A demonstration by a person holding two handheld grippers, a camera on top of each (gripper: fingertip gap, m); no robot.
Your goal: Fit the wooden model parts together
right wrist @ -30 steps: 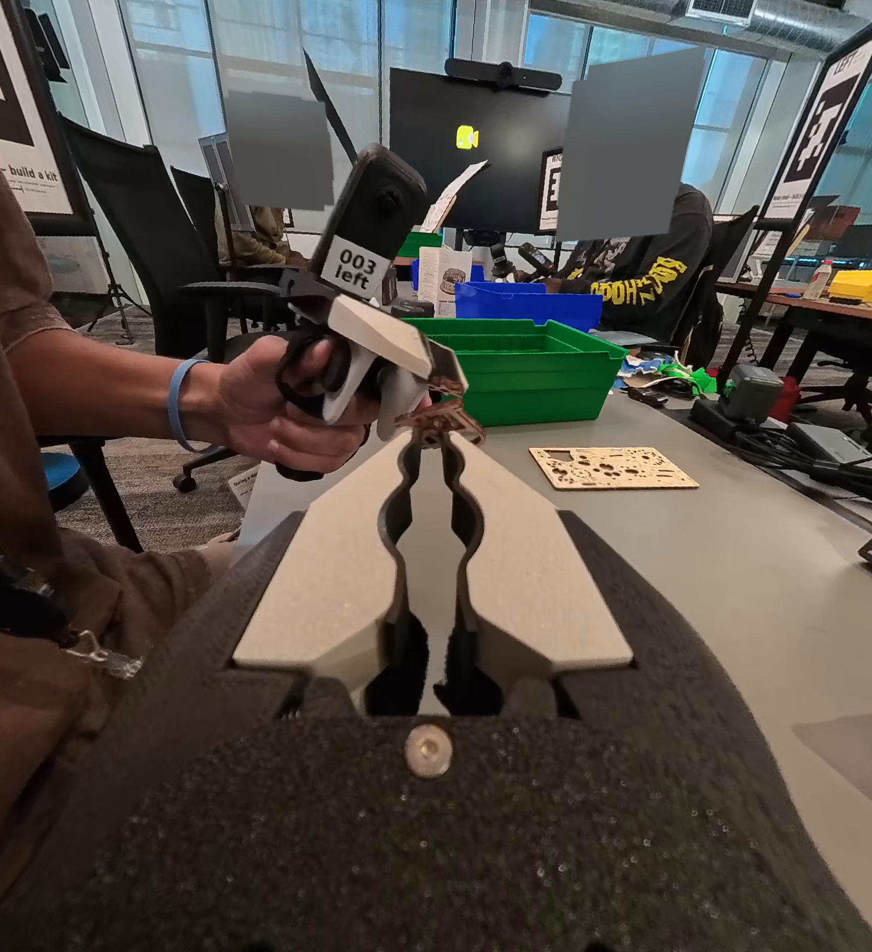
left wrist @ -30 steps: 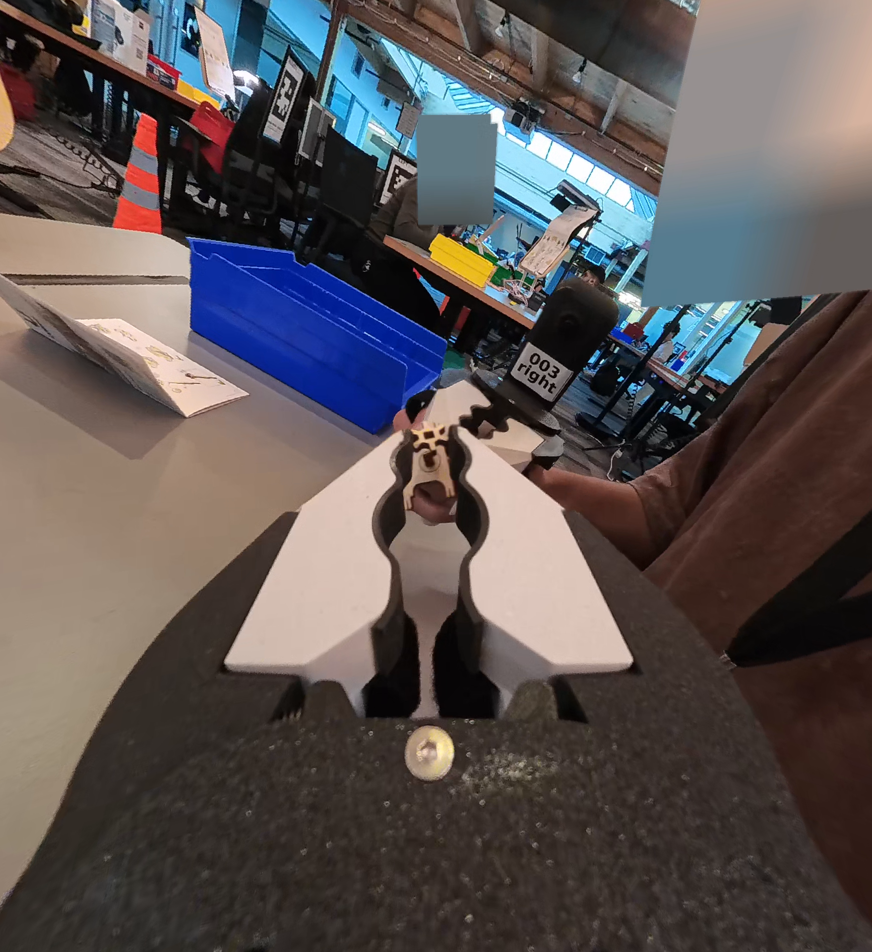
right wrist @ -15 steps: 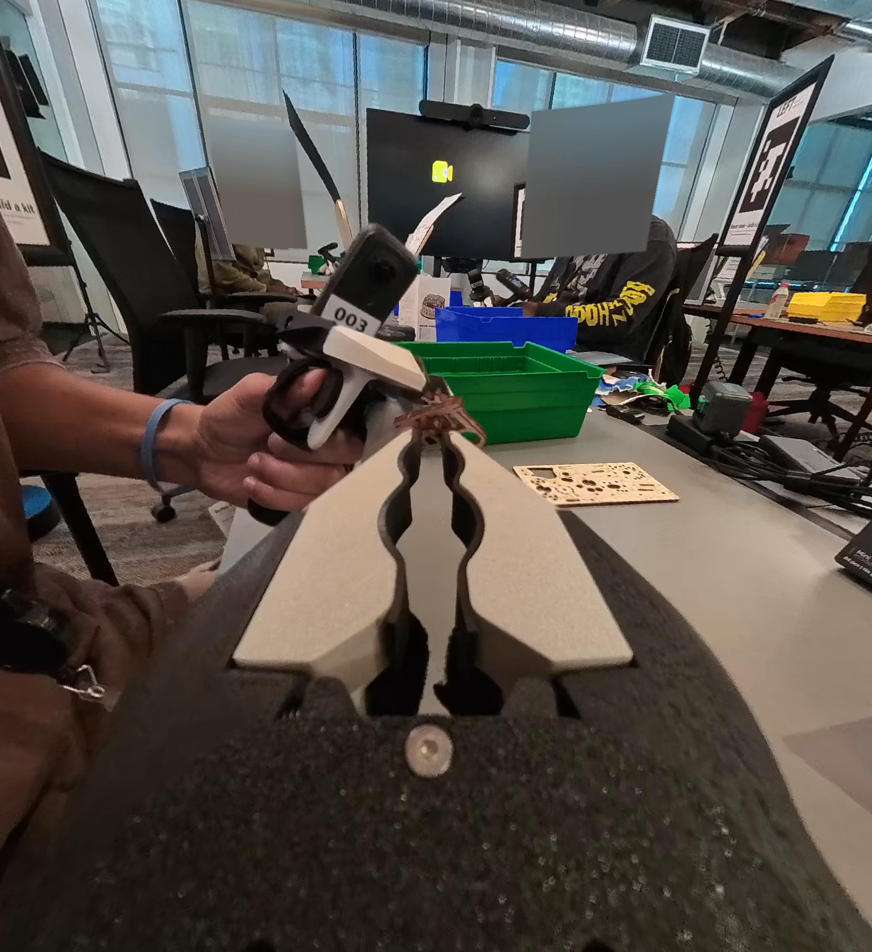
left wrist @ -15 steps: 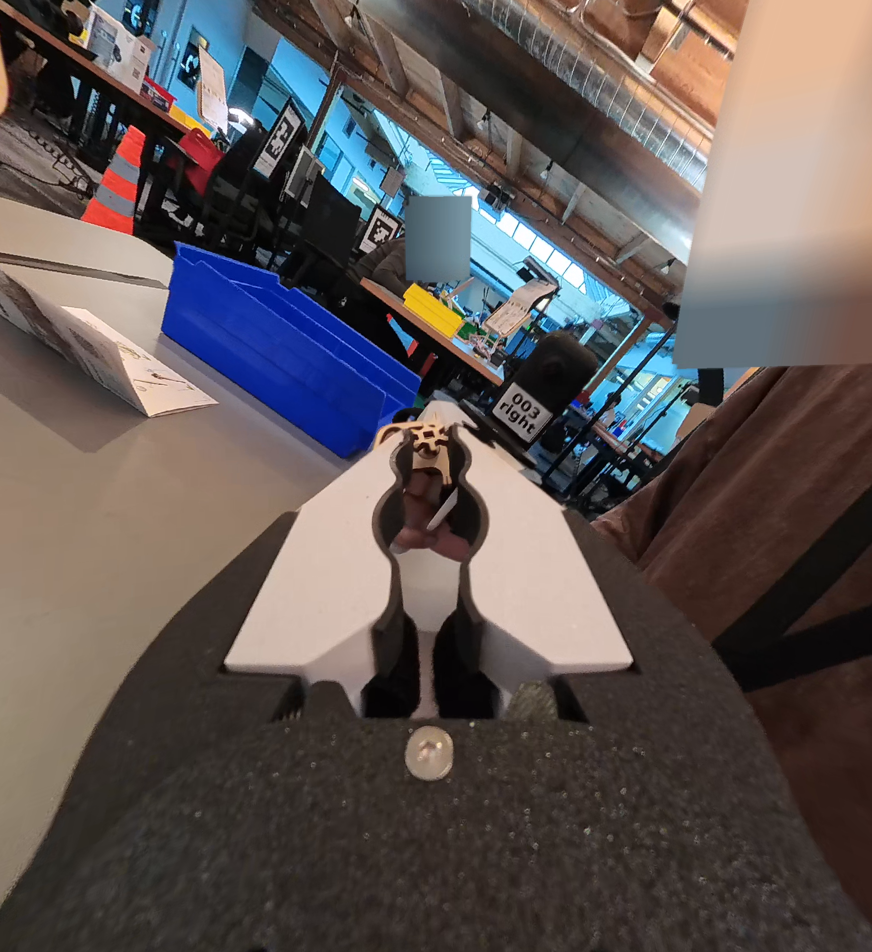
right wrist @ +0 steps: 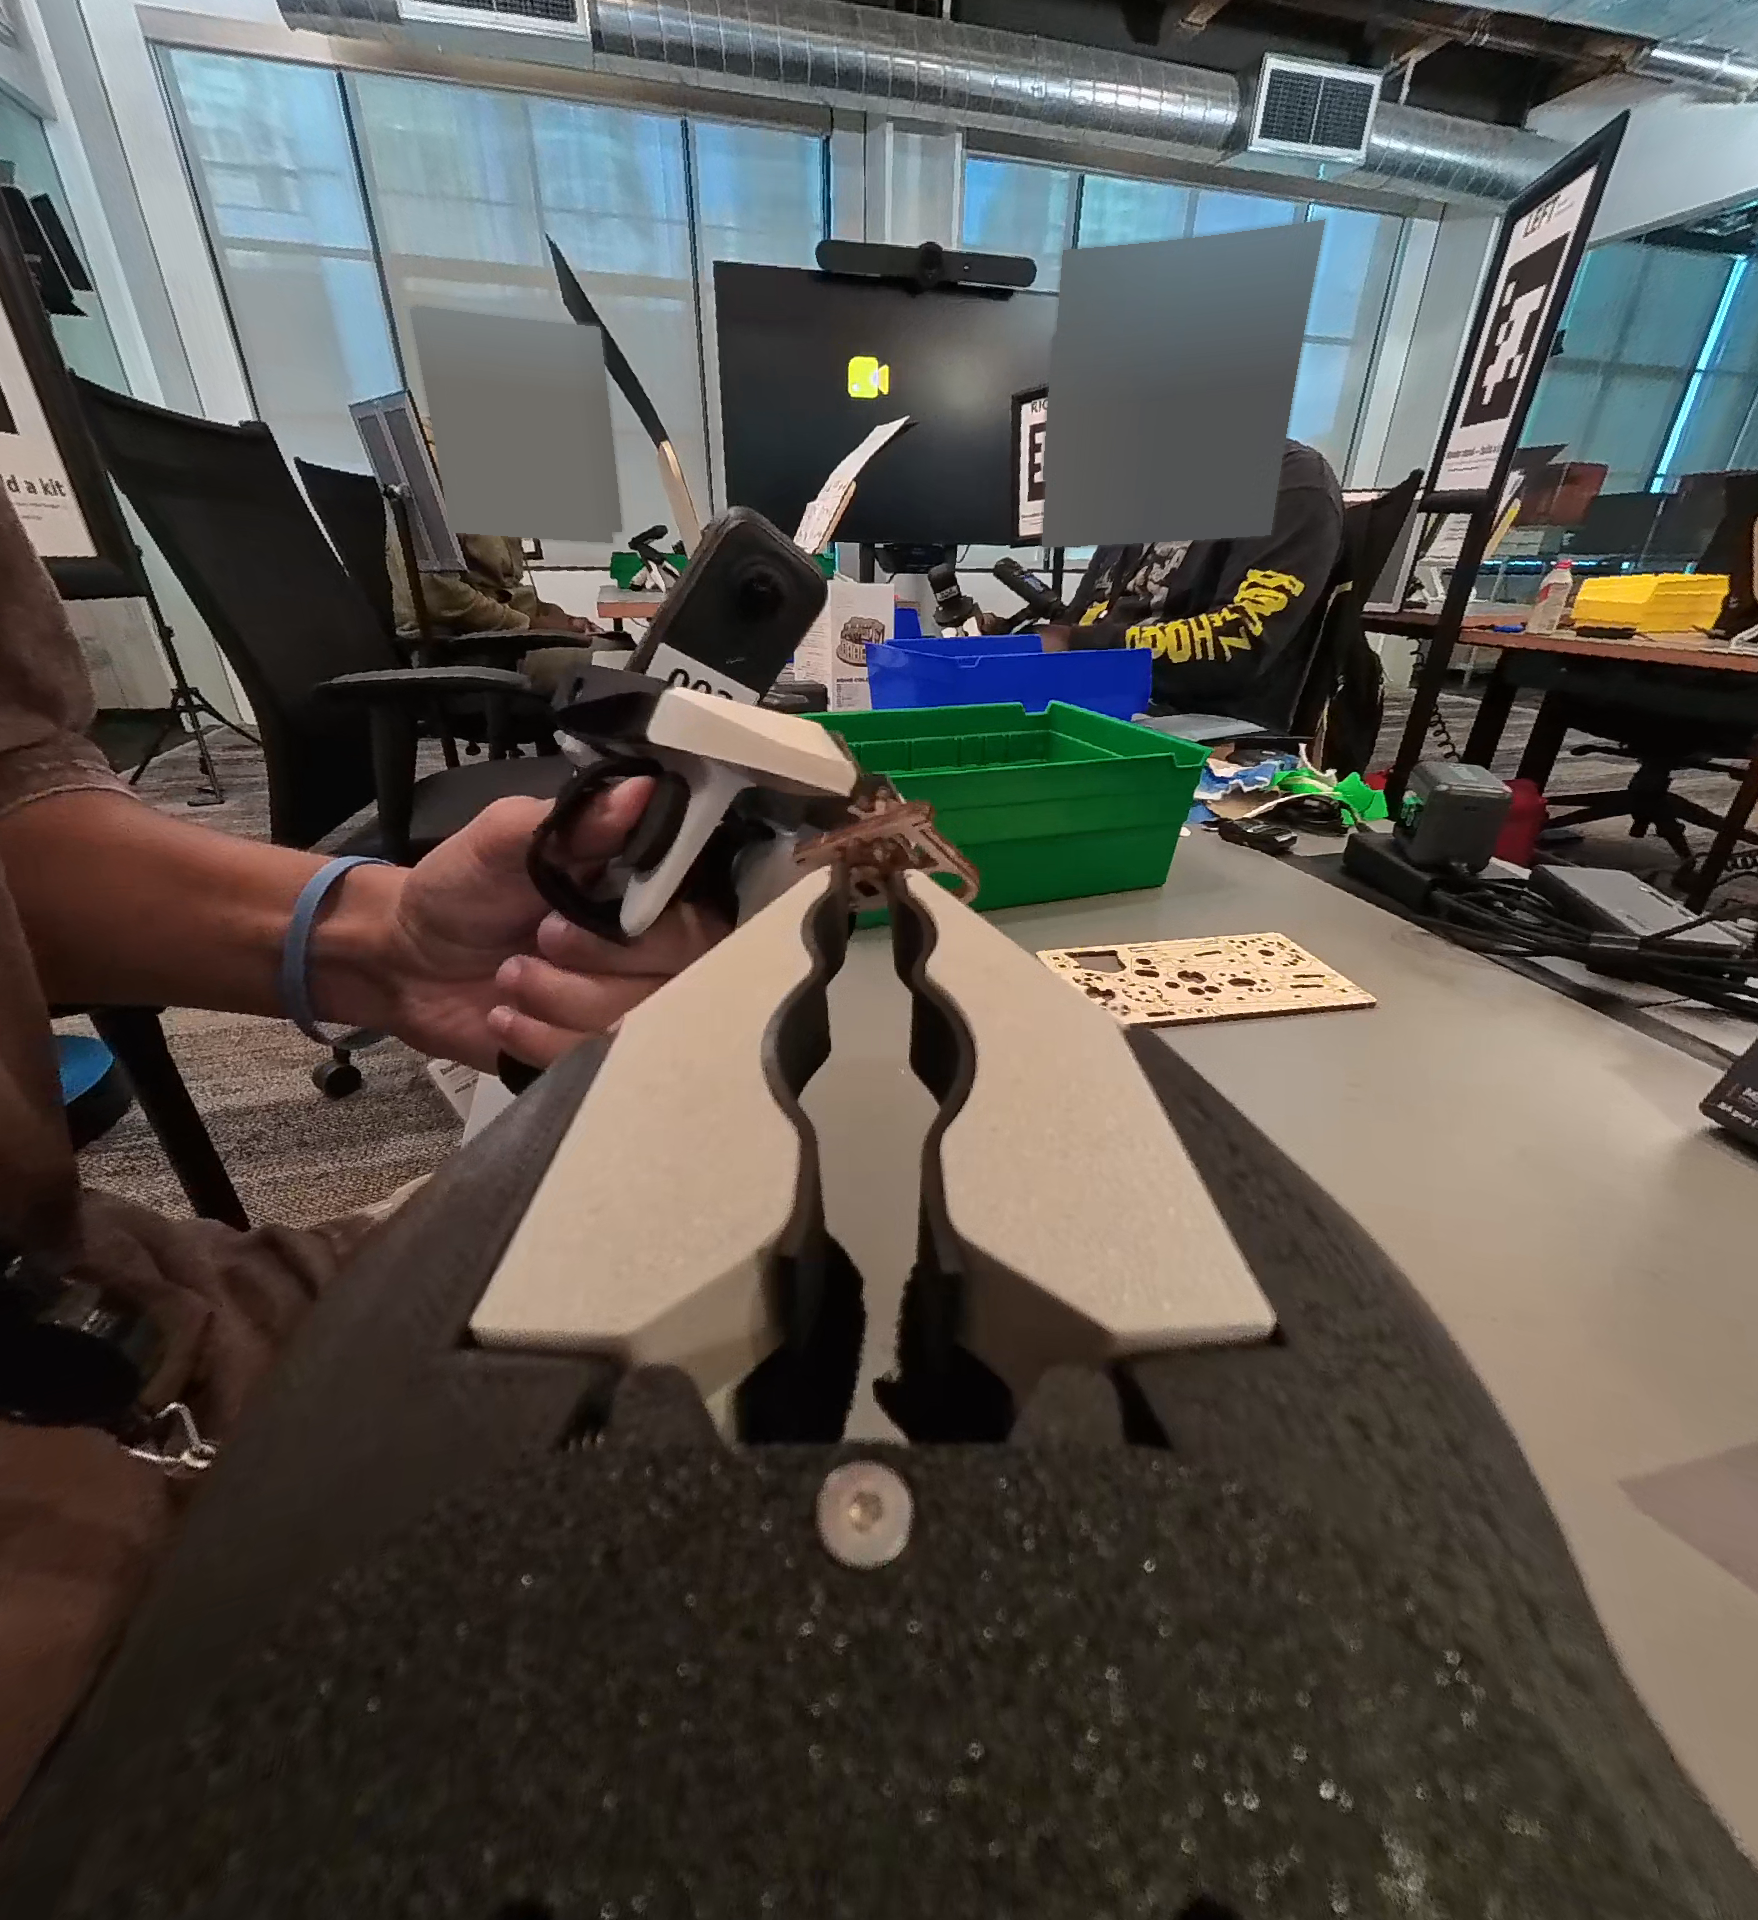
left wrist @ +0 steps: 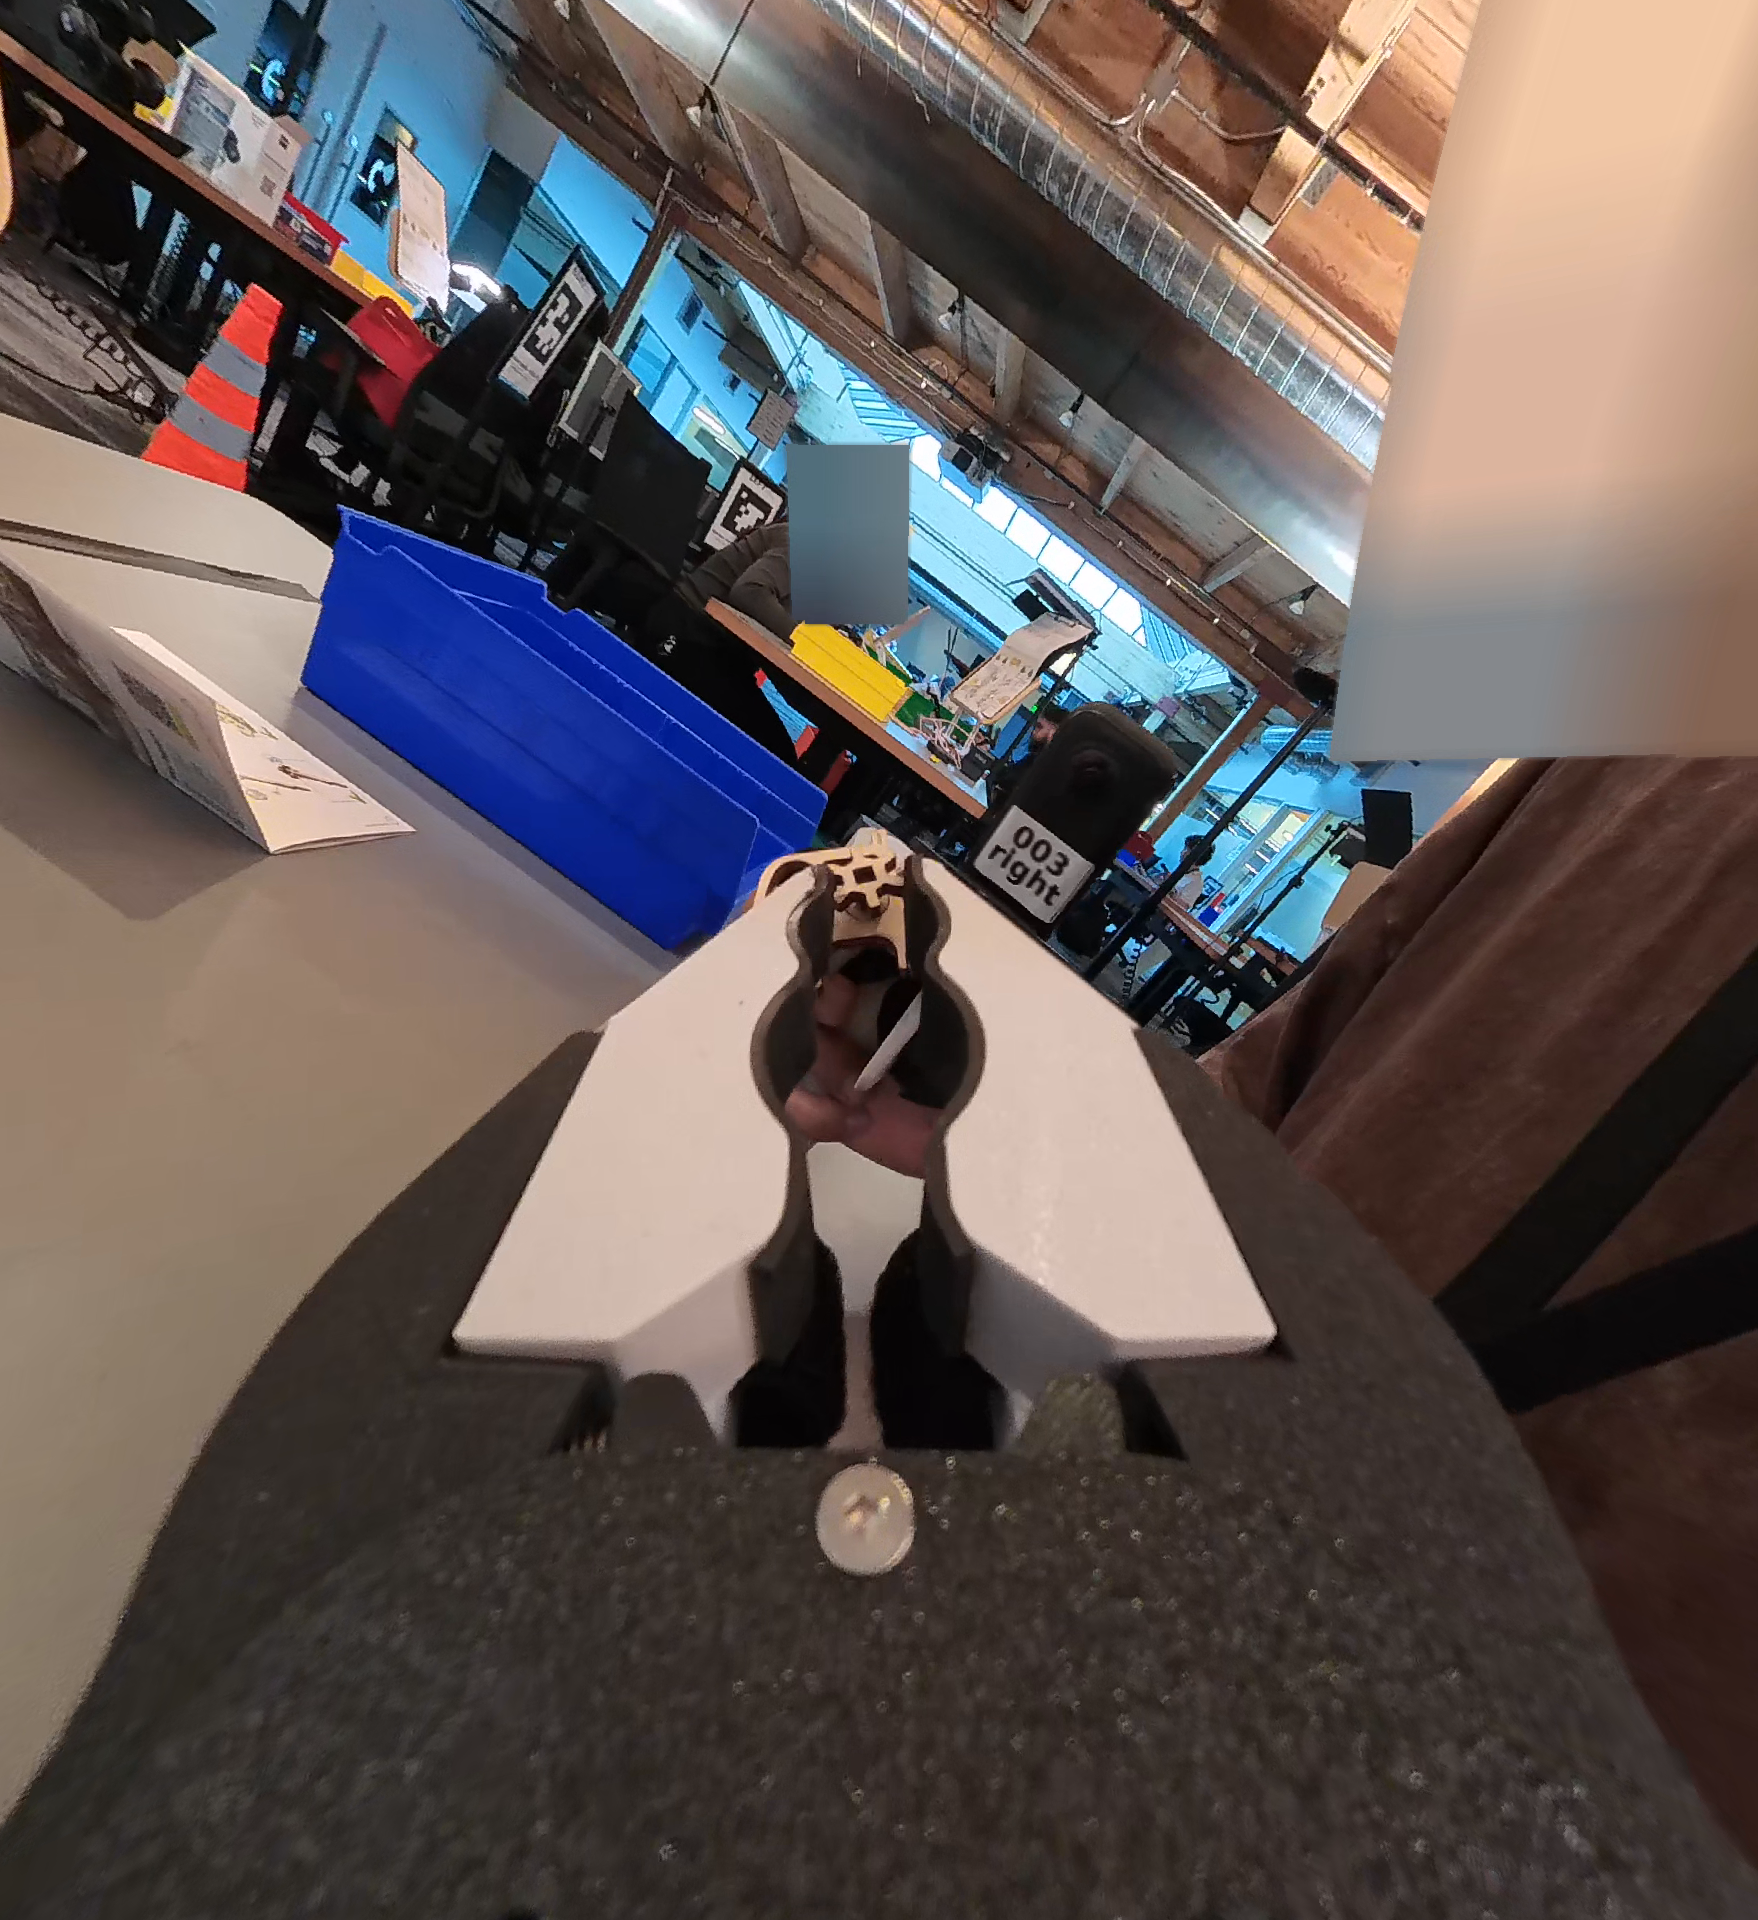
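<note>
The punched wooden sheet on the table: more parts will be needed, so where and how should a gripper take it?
The wooden sheet lies flat on the grey table, so there is nothing to pinch from above. Probably best to come in low from its near long edge, which is free of clutter, and clamp the solid border across its thickness, avoiding the cut-out holes.

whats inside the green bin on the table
The green bin shows only a ribbed inner back wall and bare upper interior. Its floor is hidden by the front wall, so any contents cannot be seen.
</note>
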